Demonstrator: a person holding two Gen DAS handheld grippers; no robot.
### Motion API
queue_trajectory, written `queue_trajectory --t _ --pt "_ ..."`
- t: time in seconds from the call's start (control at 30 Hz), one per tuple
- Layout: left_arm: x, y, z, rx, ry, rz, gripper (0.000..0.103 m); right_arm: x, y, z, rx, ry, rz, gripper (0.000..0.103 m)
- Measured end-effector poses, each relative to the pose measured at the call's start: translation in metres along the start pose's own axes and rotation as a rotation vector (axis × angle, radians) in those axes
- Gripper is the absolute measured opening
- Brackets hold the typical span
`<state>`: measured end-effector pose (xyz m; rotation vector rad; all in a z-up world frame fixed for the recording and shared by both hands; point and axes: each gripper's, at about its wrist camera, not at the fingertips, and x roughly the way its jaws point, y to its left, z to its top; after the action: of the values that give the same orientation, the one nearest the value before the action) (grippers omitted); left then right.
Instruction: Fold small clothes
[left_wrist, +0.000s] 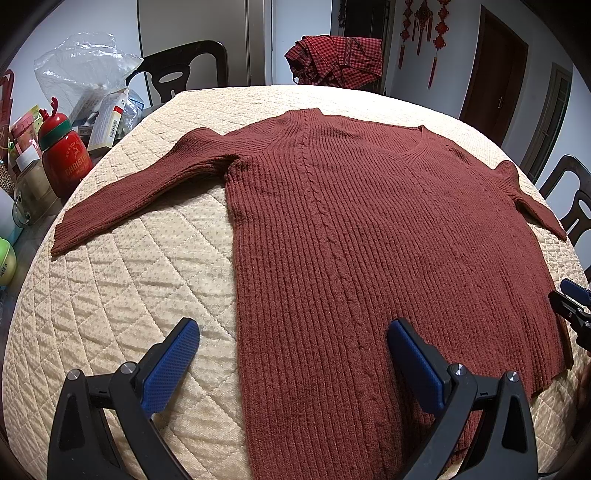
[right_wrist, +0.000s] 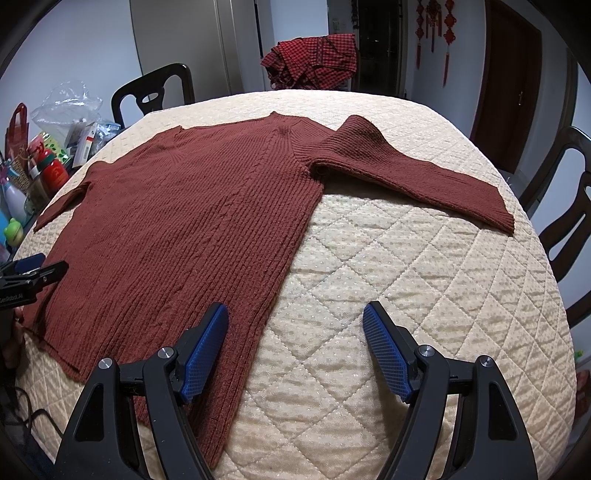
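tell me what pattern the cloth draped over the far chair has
Red and dark check on the draped cloth, clearest in the left wrist view.

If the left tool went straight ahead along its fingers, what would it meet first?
Most likely the maroon knit sweater: the left tool is open and straddles its left side edge near the hem, above the quilted table cover. How high it sits above the fabric is unclear, so it might skim over first.
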<state>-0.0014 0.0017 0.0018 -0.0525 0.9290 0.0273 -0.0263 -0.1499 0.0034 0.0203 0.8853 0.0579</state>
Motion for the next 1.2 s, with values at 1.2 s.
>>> queue_trajectory --t 1.2 --pt "-0.0001 0.0002 -0.0004 0.001 -0.002 0.001 0.103 0.0037 0.0009 -0.0015 -0.009 0.001 -0.011 0.076"
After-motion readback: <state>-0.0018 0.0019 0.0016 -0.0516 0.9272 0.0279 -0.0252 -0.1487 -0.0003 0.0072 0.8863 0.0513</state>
